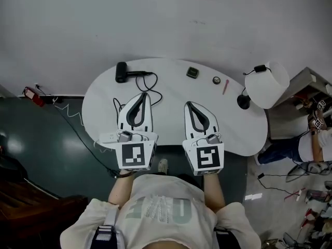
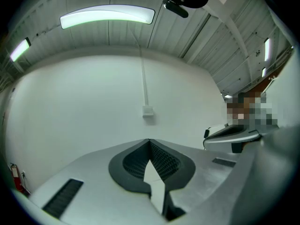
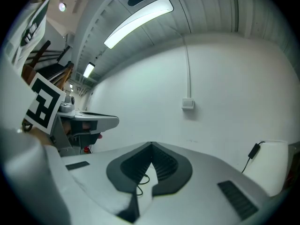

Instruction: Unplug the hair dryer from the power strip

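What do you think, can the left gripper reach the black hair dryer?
Probably yes. The black hair dryer lies on the white rounded table just beyond the left gripper, with only its thin black cord nearby and nothing blocking. The jaws are shut, so they would need to open first.

Left gripper (image 1: 143, 95), right gripper (image 1: 188, 105): white shells, black ribbed jaws, black-square marker cubes (image 1: 136, 155). Pale T-shirt (image 1: 155, 206), faint lettering.
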Tool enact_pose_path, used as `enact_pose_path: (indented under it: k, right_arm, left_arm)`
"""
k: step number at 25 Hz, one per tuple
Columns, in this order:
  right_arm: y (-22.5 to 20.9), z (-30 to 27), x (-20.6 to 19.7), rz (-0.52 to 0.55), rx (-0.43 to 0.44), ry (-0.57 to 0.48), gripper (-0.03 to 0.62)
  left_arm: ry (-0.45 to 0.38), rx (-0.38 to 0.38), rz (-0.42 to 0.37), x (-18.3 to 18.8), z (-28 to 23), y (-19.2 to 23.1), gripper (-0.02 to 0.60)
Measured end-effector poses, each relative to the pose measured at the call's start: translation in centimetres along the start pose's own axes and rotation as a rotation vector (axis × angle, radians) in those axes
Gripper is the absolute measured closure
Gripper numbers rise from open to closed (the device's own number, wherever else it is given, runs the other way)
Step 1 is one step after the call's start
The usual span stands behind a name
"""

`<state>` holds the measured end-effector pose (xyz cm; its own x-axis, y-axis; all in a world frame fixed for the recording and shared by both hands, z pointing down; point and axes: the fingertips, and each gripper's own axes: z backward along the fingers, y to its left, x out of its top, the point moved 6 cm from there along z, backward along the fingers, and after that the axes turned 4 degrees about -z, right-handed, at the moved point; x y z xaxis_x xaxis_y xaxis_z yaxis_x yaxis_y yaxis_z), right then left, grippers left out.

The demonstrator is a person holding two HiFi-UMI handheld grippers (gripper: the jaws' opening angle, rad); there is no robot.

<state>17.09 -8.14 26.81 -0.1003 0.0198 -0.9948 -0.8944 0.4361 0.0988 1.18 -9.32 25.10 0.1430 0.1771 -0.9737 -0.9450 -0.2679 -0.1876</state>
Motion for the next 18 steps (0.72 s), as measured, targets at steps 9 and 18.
enact_pose_path:
  k: [9, 18]
  right_arm:
    - [-1.0, -5.8, -0.9, -0.038, 0.086, 0.018, 0.591]
    - [-1.5, -7.6, -0.1, -0.005, 0.195, -0.005, 0.591]
  left_arm:
    - [0.038, 0.060, 0.017, -2.5, -3.6, 2.4, 0.577]
    - [0.077, 0.126, 0.018, -2.6, -4.3, 3.0, 0.577]
